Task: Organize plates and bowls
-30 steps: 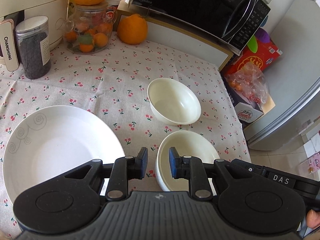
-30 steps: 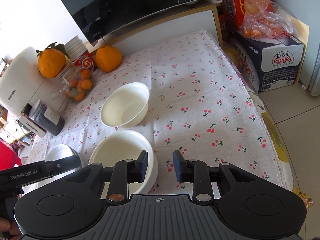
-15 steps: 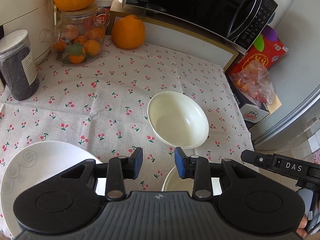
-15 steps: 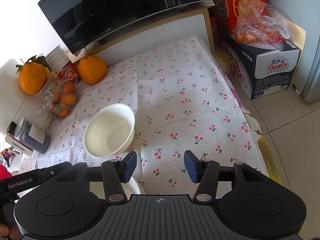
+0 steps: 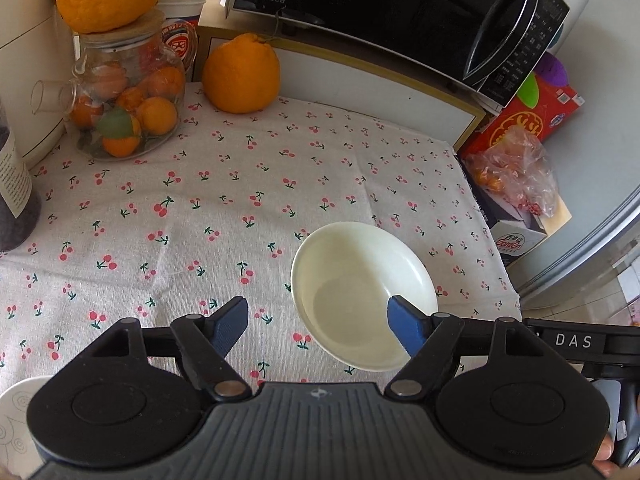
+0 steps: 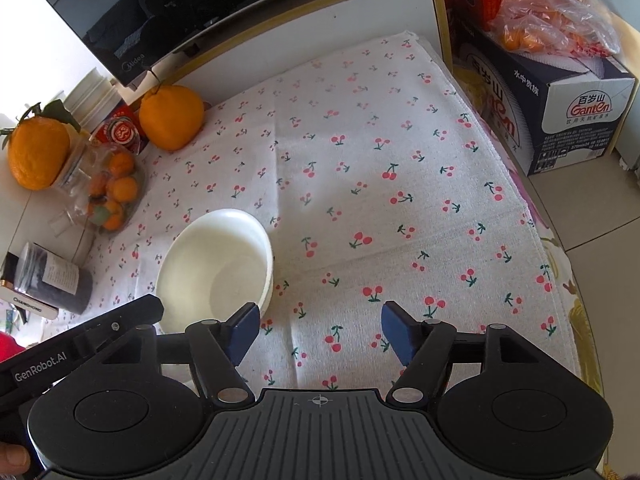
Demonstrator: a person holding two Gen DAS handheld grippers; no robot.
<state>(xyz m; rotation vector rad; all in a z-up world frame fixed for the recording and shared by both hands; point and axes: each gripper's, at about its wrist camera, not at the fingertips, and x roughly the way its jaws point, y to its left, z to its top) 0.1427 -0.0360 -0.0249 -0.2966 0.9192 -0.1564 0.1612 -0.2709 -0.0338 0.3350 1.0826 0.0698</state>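
A white bowl point(image 5: 360, 292) sits on the cherry-print tablecloth point(image 5: 240, 208). My left gripper point(image 5: 320, 324) hovers over the bowl's near rim; its jaws are opening, the right blue pad in front of the bowl, nothing pressed. A white plate point(image 5: 12, 420) with a grey swirl pattern shows only as a sliver at the bottom left. In the right wrist view the same bowl point(image 6: 216, 268) lies left of my right gripper point(image 6: 318, 330), whose jaws are opening over bare cloth with nothing between them. The second bowl is hidden.
An orange point(image 5: 240, 74), a glass jar of small oranges point(image 5: 124, 112) and a dark jar point(image 5: 14, 200) stand at the back left. A microwave point(image 5: 400, 12) sits behind. Boxes point(image 6: 560, 108) and a fruit bag point(image 6: 556, 12) lie beyond the table's right edge.
Both grippers moved forward over the table and opened wider. The near bowl and most of the plate slipped out of view beneath them. The far bowl now lies just at the fingertips.
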